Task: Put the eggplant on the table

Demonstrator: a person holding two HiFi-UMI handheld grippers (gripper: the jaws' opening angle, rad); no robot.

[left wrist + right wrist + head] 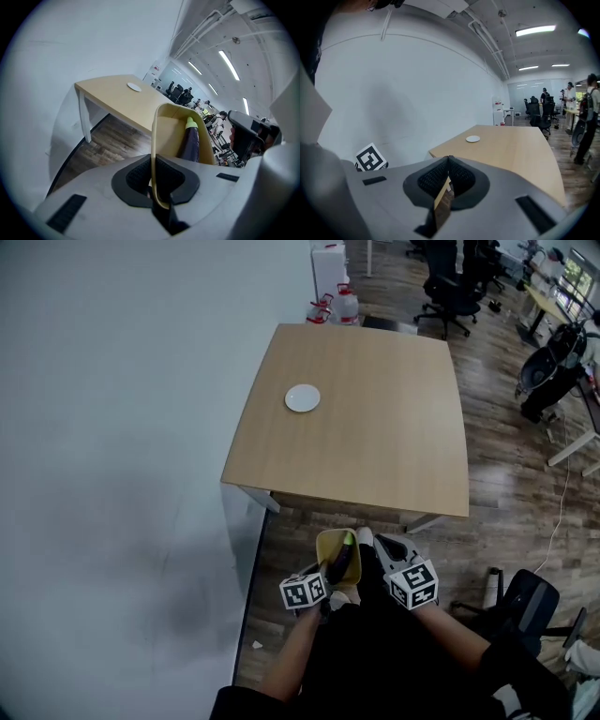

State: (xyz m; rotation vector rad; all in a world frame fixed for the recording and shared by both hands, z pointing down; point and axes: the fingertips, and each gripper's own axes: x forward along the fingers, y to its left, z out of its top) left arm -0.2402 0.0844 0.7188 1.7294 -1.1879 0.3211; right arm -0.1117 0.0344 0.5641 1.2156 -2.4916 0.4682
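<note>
A dark purple eggplant (344,554) (192,140) with a green stem lies inside a pale yellow bowl (328,545) (168,126). My left gripper (330,570) (157,187) is shut on the bowl's near rim and holds it in the air, short of the table's near edge. Just right of the bowl is my right gripper (375,542) (445,187), its jaws closed with nothing between them. The light wooden table (375,427) (122,101) (520,150) stands ahead with a small white plate (302,397) (134,86) (473,138) on its far left part.
A white wall (112,427) runs along the table's left side. Black office chairs (450,287) and water jugs (345,304) stand beyond the table. Another black chair (525,601) is at my right. A person with a backpack (586,117) stands to the right of the table.
</note>
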